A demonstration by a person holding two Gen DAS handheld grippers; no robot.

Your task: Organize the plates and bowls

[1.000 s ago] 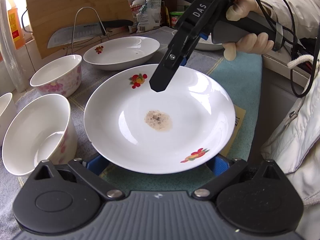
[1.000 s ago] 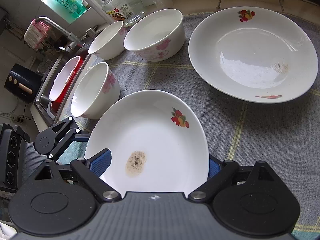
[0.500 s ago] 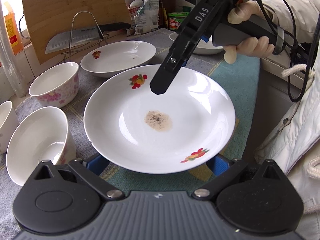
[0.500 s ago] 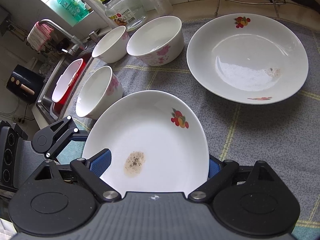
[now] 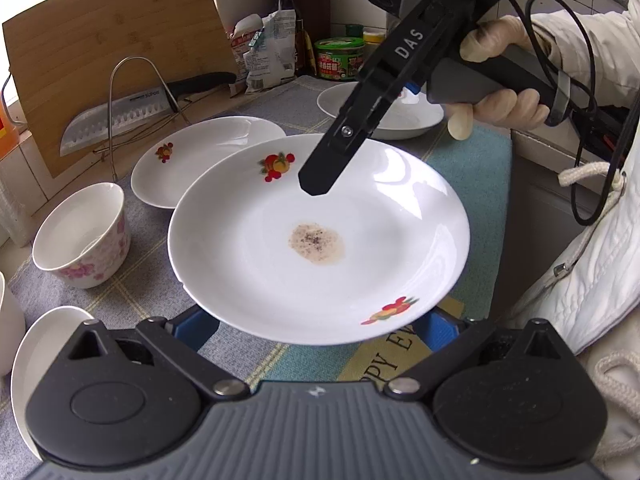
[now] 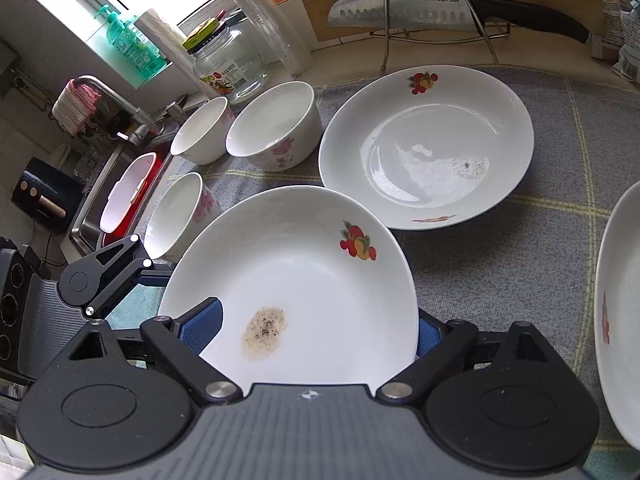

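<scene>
2 grippers, left gripper (image 5: pixel 320 320) and right gripper (image 6: pixel 316 328), each clamped on the stained plate (image 5: pixel 320 236) held above the mat; next, I judge: stack onto far plate (image 6: pixel 426 146).

Held plate (image 6: pixel 304 280) before second plate (image 6: pixel 428 148); bowls (image 6: pixel 276 128) left, on mat (image 6: pixel 520 256)

Up at ten o'clock a wooden cutting board (image 5: pixel 116 56) leans upright, and a knife (image 5: pixel 132 114) rests across a wire rack (image 5: pixel 138 92) before it. At twelve, a dark bottle (image 5: pixel 285 12) and green-lidded tub (image 5: pixel 339 59). A grey mat (image 6: pixel 500 264) lies underneath.
</scene>
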